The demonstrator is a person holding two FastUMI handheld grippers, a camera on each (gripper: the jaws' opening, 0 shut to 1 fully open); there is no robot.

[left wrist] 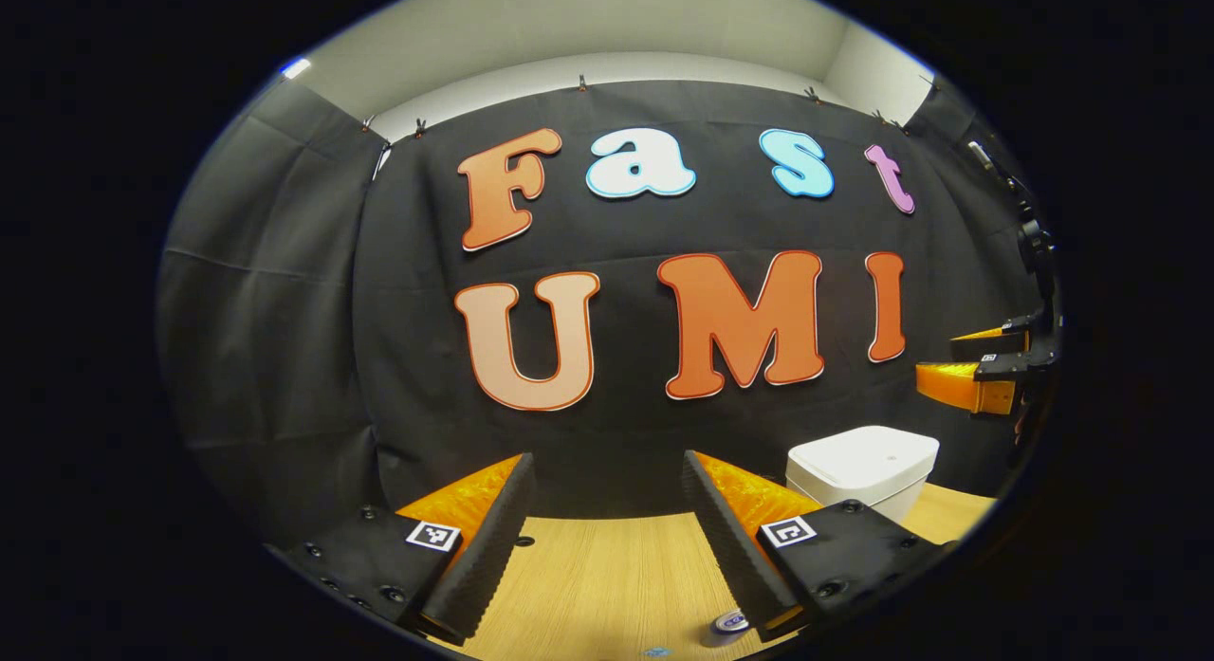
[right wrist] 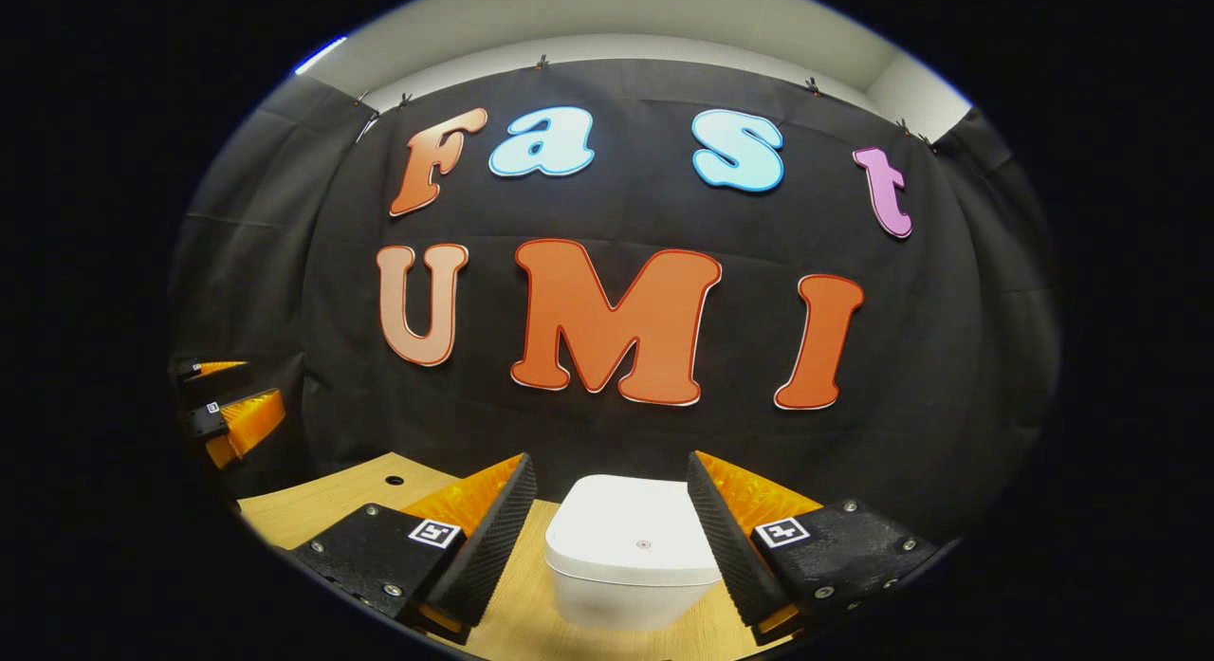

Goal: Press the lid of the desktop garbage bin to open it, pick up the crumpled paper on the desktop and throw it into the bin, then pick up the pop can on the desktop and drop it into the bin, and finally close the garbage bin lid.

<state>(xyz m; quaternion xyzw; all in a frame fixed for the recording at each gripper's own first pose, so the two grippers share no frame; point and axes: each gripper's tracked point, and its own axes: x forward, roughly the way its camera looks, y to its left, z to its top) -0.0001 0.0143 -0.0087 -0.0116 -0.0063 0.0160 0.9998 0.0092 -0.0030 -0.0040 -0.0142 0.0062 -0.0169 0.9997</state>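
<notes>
The white garbage bin (right wrist: 631, 552) stands on the wooden desktop with its lid down, straight ahead of my right gripper (right wrist: 607, 538). That gripper is open and hangs above and before the bin, touching nothing. In the left gripper view the bin (left wrist: 861, 471) sits to the right, lid shut. My left gripper (left wrist: 607, 538) is open and holds nothing, raised over the desktop. The top of the pop can (left wrist: 728, 625) peeks out low beside its right finger. The other gripper (left wrist: 986, 372) shows at the far right, open. The left gripper (right wrist: 228, 410) appears at the left edge of the right gripper view.
The wooden desktop (left wrist: 607, 566) runs back to the black cloth wall. A small dark hole (right wrist: 395, 479) marks the desktop at the left. A small blue speck (left wrist: 654, 651) lies at the desktop's near edge.
</notes>
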